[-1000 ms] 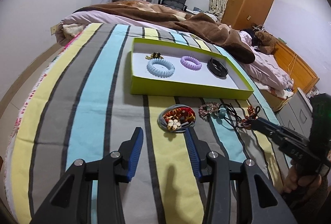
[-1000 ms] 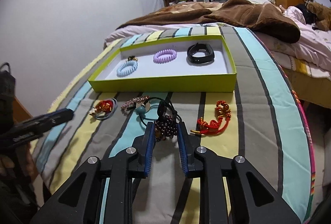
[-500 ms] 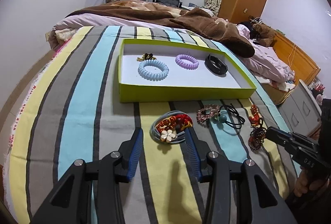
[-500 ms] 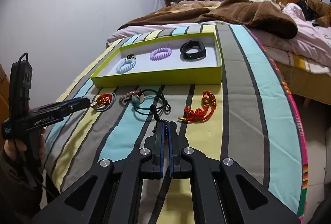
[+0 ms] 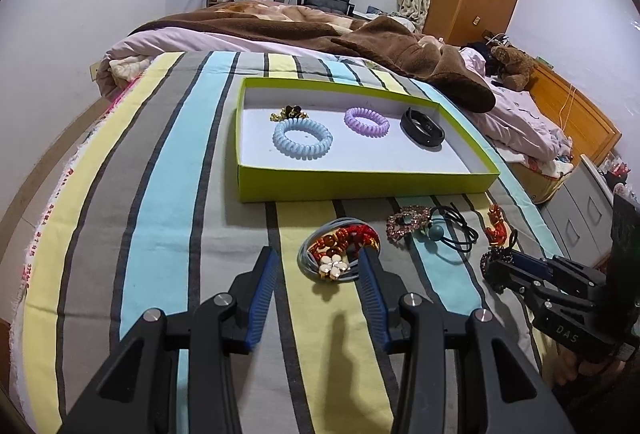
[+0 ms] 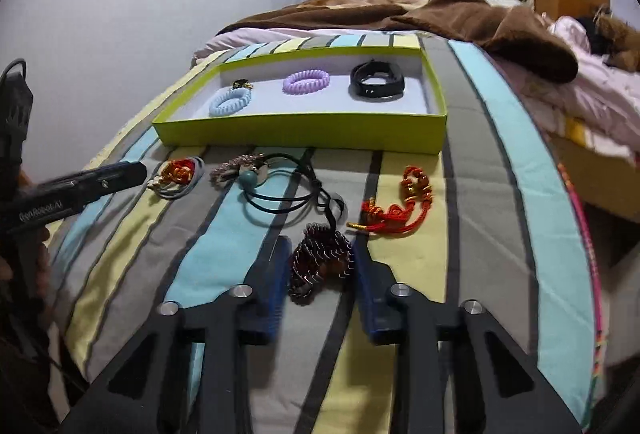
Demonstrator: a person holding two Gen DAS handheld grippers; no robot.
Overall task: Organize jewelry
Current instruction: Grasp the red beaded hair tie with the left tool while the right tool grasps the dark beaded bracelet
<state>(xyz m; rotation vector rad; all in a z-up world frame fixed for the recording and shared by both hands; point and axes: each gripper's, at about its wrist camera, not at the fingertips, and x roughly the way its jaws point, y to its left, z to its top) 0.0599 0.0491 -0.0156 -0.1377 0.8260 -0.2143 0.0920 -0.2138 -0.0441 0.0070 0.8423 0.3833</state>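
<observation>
My right gripper (image 6: 320, 246) is opening; a dark beaded bracelet (image 6: 320, 262) lies on the striped bedspread (image 6: 492, 193) between its blue pads, which stand just off it. My left gripper (image 5: 318, 258) is open, and a bundle of grey hair ties with a red charm and white flower (image 5: 338, 248) lies just ahead, against its right finger. Beyond sits a lime-green box (image 5: 360, 185) holding a blue coil tie (image 5: 302, 137), a purple coil tie (image 5: 366, 120), a black band (image 5: 422, 127) and a small gold piece (image 5: 288, 112).
Loose on the bedspread lie a red knotted charm (image 6: 396, 207), a rhinestone piece (image 6: 236, 167) and a black cord with a teal bead (image 6: 250, 177). A brown blanket (image 5: 400, 49) is heaped behind the box. The bed edge drops off at the right.
The right gripper shut on the beaded bracelet, dragged it a little nearer, then spread its jaws again. The left gripper kept its opening and barely moved.
</observation>
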